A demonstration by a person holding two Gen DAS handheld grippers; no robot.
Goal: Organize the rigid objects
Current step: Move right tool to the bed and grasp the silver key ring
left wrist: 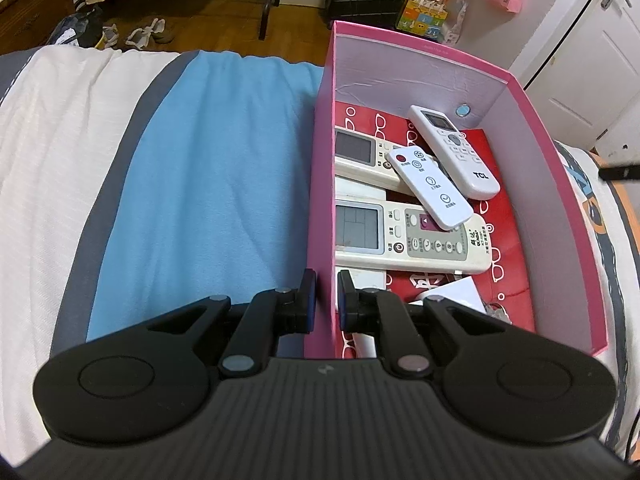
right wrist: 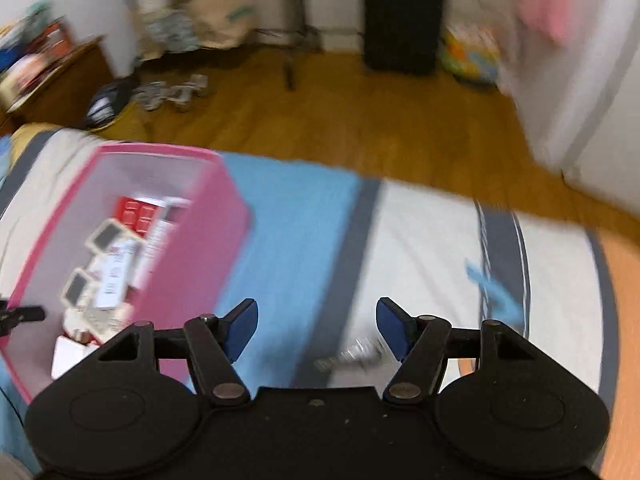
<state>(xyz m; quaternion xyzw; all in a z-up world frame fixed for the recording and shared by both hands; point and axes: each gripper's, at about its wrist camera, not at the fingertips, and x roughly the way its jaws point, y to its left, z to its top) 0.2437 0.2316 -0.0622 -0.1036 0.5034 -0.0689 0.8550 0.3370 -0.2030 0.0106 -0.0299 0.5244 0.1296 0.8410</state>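
A pink box (left wrist: pixel 560 216) sits on the bed and holds several remotes: a white TCL remote (left wrist: pixel 456 152), a small white remote (left wrist: pixel 430 186) and a large cream remote (left wrist: pixel 412 238), over red paper. My left gripper (left wrist: pixel 327 300) is shut on the box's left wall, one finger outside and one inside. The right wrist view is blurred; the box (right wrist: pixel 196 264) shows at its left. My right gripper (right wrist: pixel 316 330) is open and empty above the bedding, right of the box. A small silvery object (right wrist: pixel 352 356) lies between its fingers, too blurred to name.
The bed has a blue blanket (left wrist: pixel 208 184) and white and grey bedding (right wrist: pixel 432 256). Beyond the bed's far edge are a wooden floor (right wrist: pixel 360 120), shoes (left wrist: pixel 148 34), bags, a black case (right wrist: pixel 404 20) and a white door (left wrist: pixel 592 52).
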